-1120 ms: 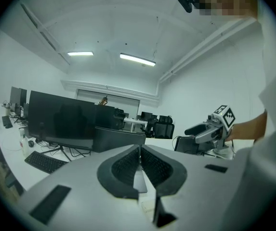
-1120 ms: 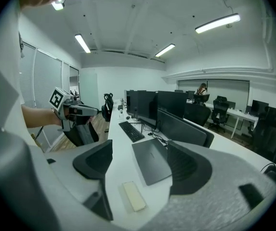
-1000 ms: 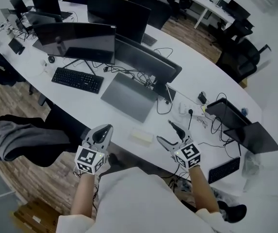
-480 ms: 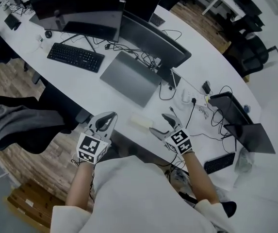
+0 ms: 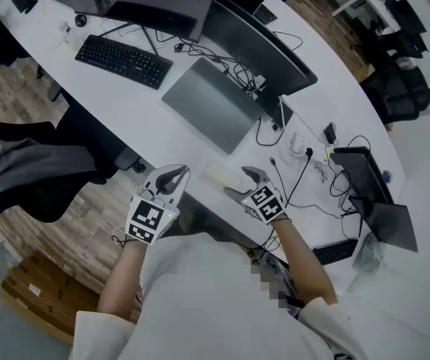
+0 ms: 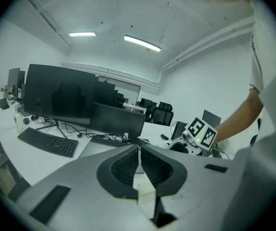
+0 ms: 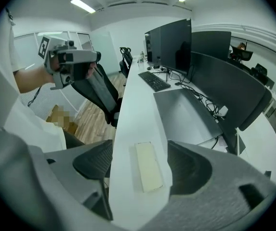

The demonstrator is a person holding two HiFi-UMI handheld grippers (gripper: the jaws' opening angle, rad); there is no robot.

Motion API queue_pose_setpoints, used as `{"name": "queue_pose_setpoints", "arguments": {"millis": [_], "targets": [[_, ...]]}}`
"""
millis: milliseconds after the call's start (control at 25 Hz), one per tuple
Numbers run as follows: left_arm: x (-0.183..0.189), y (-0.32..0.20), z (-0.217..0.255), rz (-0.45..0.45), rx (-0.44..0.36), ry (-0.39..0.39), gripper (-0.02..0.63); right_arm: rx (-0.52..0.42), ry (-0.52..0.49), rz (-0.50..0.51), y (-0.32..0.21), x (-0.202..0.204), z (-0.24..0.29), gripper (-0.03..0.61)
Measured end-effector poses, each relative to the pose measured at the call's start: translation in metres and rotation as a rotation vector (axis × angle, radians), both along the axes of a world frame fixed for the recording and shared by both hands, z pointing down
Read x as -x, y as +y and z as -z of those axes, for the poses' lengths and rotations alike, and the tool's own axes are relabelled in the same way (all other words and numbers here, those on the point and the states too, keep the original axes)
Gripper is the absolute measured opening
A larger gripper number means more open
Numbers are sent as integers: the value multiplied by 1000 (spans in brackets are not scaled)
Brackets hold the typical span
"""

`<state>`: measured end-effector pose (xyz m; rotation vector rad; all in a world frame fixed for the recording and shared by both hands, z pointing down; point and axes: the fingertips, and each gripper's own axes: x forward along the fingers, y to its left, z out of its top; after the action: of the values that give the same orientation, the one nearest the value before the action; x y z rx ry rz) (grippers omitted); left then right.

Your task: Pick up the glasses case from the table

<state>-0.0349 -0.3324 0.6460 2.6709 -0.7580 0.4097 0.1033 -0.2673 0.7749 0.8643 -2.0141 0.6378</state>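
Your right claw (image 5: 239, 183) gapes wide, astride the pale glasses case (image 7: 149, 166), which lies flat and untouched on the white counter (image 5: 148, 120), its long sides lined up for closing, while your left claw (image 5: 174, 177), pressed together and empty, waits at the case's 9 o'clock.

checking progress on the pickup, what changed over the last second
The right gripper moved forward and toward the left gripper, closing on the glasses case. Its jaws are open and now stand on either side of the case, not yet closed on it. Nothing was taken hold of or let go. The case still lies flat on the table, and the left gripper stays shut and empty near the table edge.
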Motion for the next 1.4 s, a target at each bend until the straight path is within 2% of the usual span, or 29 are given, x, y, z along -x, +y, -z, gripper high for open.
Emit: {"name": "queue_pose_setpoints", "arguments": {"millis": [400,760,920,1200,1400], "targets": [[-3,9,-34,11,56,-19,9,145,87,102,3,8,-83,357],[-5,16,-58,0,93,-9,9,218,144,107,4,0,-144,373],[-4,15,-67,5,112,-5,9,257,158,99,7,1,-157,377],[2,11,-77,18,129,-2,9,278,206,122,7,0,-177,377],[8,11,-85,29,151,-8,9,289,258,102,7,-1,-188,380]]}}
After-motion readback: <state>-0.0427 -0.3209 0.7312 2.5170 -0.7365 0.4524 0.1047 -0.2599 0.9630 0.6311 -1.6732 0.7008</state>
